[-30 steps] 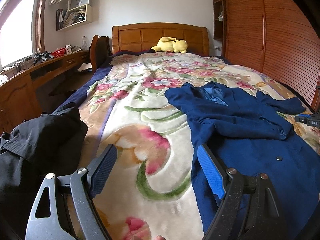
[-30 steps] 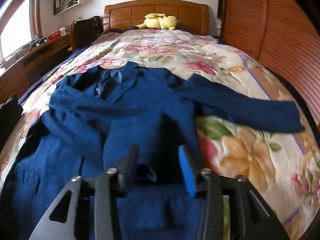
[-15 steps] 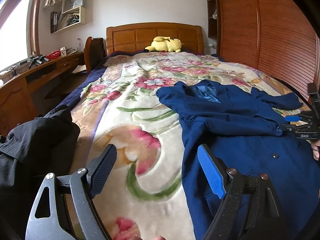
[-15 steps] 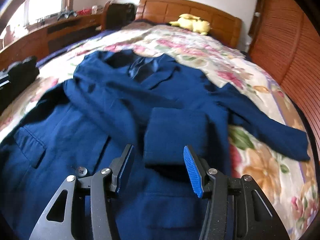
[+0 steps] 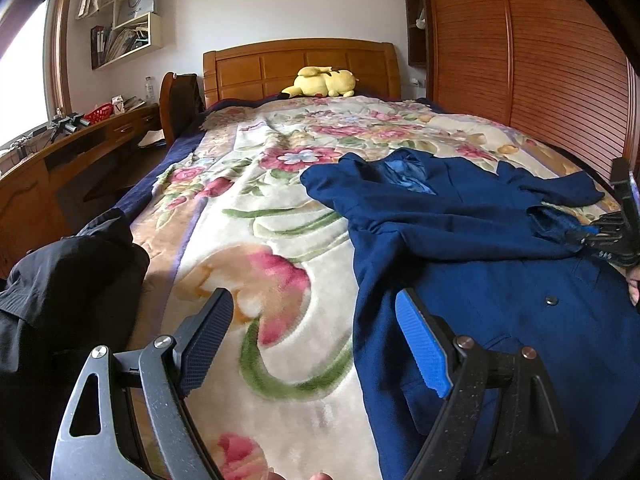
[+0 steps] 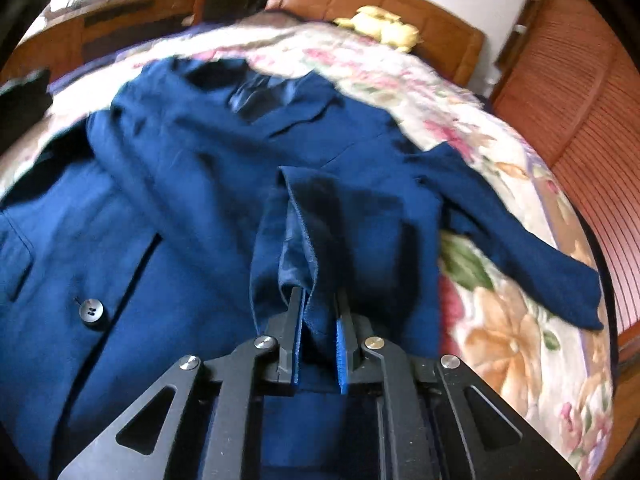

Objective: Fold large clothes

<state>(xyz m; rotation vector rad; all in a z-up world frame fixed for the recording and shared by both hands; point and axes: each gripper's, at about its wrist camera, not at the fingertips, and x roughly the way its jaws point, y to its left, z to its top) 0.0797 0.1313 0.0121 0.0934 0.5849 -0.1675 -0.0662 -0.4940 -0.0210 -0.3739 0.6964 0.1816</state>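
- Lying at the far left, a black garment is heaped on the edge of the bed, apart from the job in hand.
- Hovering over bare floral blanket, the left gripper has its jaws wide apart with nothing between them; the blue coat's near hem lies just to its right.
- Spread down the right half of the bed, the blue coat runs lengthwise, collar toward the headboard and hem toward the person.
- Pinching a cuff, the right gripper has just been closing, and its pads now clamp the end of the sleeve folded across the coat's chest.
- Judging from this, the right hand is the nearer one; the sleeve's long axis runs away from its jaws toward the coat's left shoulder.
- Trailing off to the right, the other sleeve lies flat on the blanket.
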